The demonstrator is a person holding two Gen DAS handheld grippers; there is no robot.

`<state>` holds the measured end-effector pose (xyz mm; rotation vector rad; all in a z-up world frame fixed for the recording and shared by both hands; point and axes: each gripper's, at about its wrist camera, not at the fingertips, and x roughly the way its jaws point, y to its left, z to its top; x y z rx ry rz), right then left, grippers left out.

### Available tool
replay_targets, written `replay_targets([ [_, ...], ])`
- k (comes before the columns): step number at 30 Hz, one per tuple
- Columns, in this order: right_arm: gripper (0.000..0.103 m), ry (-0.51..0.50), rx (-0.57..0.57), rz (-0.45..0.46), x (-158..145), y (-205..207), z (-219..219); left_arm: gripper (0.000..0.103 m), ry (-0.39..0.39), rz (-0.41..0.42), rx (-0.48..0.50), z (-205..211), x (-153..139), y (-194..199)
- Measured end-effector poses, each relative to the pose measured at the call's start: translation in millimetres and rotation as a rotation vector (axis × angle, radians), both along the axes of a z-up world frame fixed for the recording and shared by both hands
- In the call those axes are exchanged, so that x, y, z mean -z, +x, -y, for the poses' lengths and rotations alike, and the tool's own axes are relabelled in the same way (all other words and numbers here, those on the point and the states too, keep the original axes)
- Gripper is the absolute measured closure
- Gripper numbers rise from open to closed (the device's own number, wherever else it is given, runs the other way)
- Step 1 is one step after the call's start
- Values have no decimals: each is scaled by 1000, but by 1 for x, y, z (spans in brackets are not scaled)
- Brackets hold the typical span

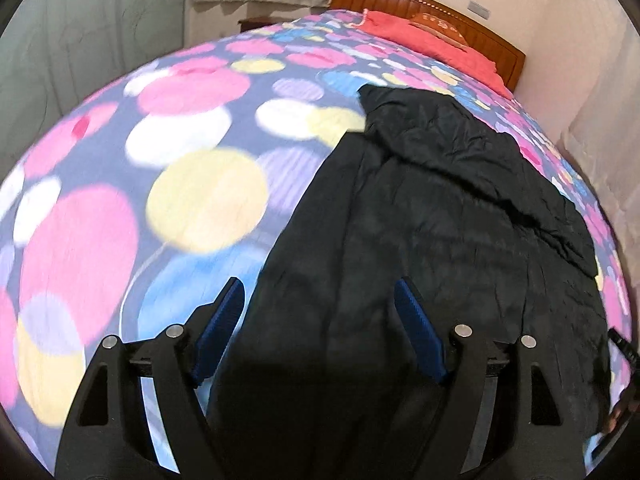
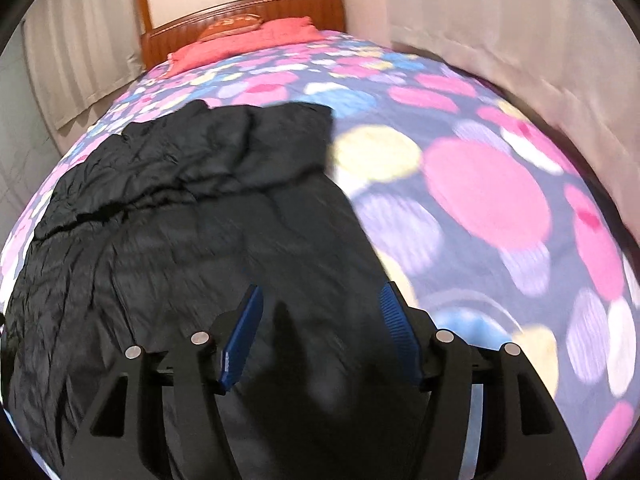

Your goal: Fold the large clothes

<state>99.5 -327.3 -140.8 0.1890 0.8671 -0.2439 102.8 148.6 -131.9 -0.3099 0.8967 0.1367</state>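
Note:
A large black padded garment (image 1: 440, 220) lies spread on the bed, with a sleeve folded across its far part. It also shows in the right wrist view (image 2: 200, 208). My left gripper (image 1: 320, 292) is open and empty above the garment's near left edge. My right gripper (image 2: 322, 296) is open and empty above the garment's near right edge. A tip of the right gripper (image 1: 622, 344) shows at the right edge of the left wrist view.
The bed has a dotted blue, pink and yellow cover (image 1: 160, 168), also in the right wrist view (image 2: 480, 200). A red blanket (image 2: 248, 40) and a wooden headboard (image 2: 248, 12) are at the far end. Curtains (image 2: 500, 20) hang close beside the bed.

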Motion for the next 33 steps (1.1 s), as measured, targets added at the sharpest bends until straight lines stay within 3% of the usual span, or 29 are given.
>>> replay_targets([
  [5,41,20,42,-22,12,-40,19,25,-39,-21,-41,-12,9,-31],
  [7,34,40,58,-27,18,-53,26,25,-58,-31,-52,-17,14,-42],
  [10,33,97,76,-29,26,-68,37,25,-105,-52,-66,-24,22,-54],
  [20,32,212,74,-40,41,-89,35,24,-185,-34,-49,-22,27,-74],
  [27,32,256,72,-21,43,-99,26,25,-335,0,-61,-28,31,-81],
  [30,37,248,65,-22,43,-100,22,27,-346,7,-69,-28,32,-83],
  [32,54,277,42,-17,42,-101,18,32,-349,9,-75,-29,32,-84],
  [33,54,282,42,-18,43,-101,17,35,-352,10,-79,-30,33,-86],
])
